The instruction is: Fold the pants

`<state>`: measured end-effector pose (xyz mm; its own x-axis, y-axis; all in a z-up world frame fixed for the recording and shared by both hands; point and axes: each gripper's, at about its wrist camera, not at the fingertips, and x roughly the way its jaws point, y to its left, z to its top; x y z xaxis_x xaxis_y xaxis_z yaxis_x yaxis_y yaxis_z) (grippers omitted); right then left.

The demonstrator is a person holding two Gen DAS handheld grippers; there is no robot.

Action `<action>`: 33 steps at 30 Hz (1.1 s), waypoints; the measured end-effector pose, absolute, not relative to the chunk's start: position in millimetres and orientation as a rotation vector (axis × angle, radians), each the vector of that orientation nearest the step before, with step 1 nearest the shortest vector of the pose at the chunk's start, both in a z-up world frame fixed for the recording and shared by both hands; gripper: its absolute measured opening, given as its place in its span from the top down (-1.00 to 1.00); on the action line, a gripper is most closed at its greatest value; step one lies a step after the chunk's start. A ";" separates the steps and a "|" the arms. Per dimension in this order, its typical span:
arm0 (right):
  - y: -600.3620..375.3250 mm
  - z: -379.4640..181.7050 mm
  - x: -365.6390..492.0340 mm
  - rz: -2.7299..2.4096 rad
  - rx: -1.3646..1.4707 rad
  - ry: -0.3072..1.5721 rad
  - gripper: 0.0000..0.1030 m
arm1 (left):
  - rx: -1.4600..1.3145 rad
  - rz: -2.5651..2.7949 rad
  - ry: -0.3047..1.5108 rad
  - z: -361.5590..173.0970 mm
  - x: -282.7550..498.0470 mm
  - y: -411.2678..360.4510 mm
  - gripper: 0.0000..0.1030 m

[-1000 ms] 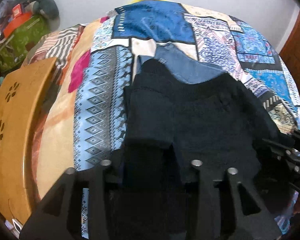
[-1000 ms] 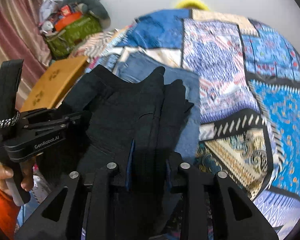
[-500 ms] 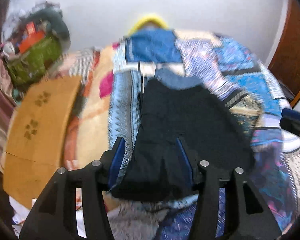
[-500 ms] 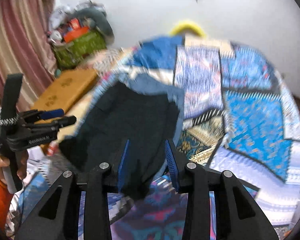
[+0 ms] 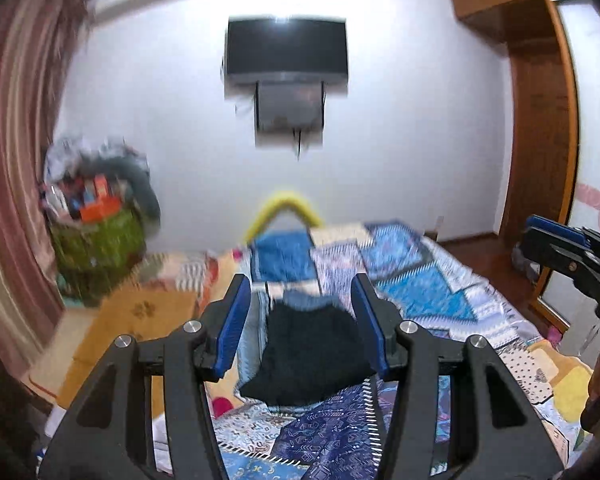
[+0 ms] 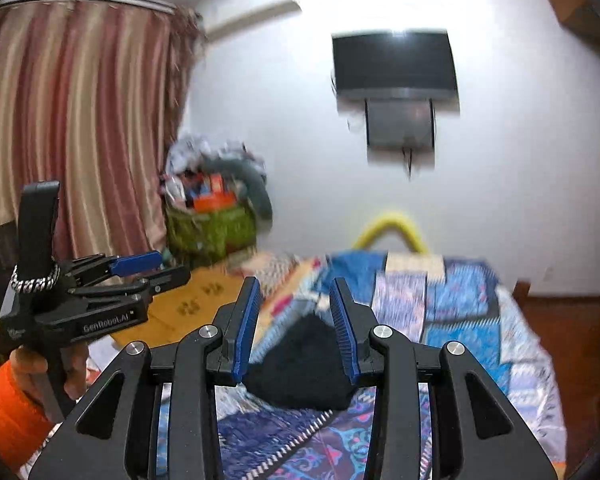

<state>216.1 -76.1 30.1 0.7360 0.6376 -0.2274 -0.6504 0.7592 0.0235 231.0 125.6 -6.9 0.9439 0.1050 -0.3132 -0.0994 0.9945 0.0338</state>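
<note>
Black pants (image 5: pixel 310 354), soft matte fabric, folded in compact slab on patchwork bedspread (image 5: pixel 428 292), atop blue denim (image 5: pixel 300 298). Left gripper (image 5: pixel 300 324) jaws wide, empty; right gripper (image 6: pixel 294 330) parted, empty. Wall TV (image 5: pixel 286 50), striped curtain (image 6: pixel 72 120).

Both grippers are lifted clear of the bed (image 5: pixel 440 276), the gaps between their spread fingers holding nothing. The left gripper (image 5: pixel 302 320) and right gripper (image 6: pixel 296 328) are well apart from each other, with open air between them. On the patchwork bedspread (image 6: pixel 460 320) only the folded black pants (image 5: pixel 312 356) and the blue jeans (image 5: pixel 304 300) just behind them rise above the surface; the cover to their right is flat. Left of the bed a wooden board (image 6: pixel 192 300) lies close, with a heaped green basket (image 6: pixel 212 228) and striped curtain (image 6: pixel 80 120) behind it. A wardrobe (image 5: pixel 540 140) stands on the right
</note>
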 end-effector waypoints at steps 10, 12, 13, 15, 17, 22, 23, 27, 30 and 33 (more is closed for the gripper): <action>-91.8 41.0 148.6 0.662 -0.021 0.139 -0.07 | 0.028 0.097 0.159 19.2 121.4 93.8 -0.39; -94.8 40.7 138.7 0.629 -0.015 0.116 -0.42 | 0.028 0.100 0.142 20.8 108.8 91.2 -0.57; -95.1 40.6 135.3 0.615 -0.018 0.109 -0.46 | 0.027 0.093 0.138 21.5 104.1 90.6 -0.69; -93.9 39.7 134.6 0.601 -0.025 0.108 -0.71 | 0.020 0.090 0.129 22.4 97.5 90.4 -0.84; -93.9 40.3 132.1 0.588 -0.030 0.102 -0.86 | 0.011 0.093 0.119 22.4 92.3 91.1 -0.96; -94.7 41.9 132.4 0.575 -0.024 0.101 -0.99 | -0.009 0.082 0.119 22.3 82.5 89.1 -0.99; -95.2 41.7 132.3 0.575 -0.020 0.102 -0.99 | -0.009 0.082 0.117 22.1 82.0 88.9 -0.99; -96.9 41.4 130.5 0.570 -0.019 0.100 -0.99 | -0.005 0.088 0.115 20.4 79.3 85.8 -0.99; -97.3 42.0 131.0 0.571 -0.014 0.098 -0.99 | -0.008 0.082 0.119 19.8 79.6 85.5 -0.99; -98.9 36.8 126.1 0.570 -0.011 0.099 -0.99 | -0.009 0.081 0.123 20.1 83.0 84.2 -0.99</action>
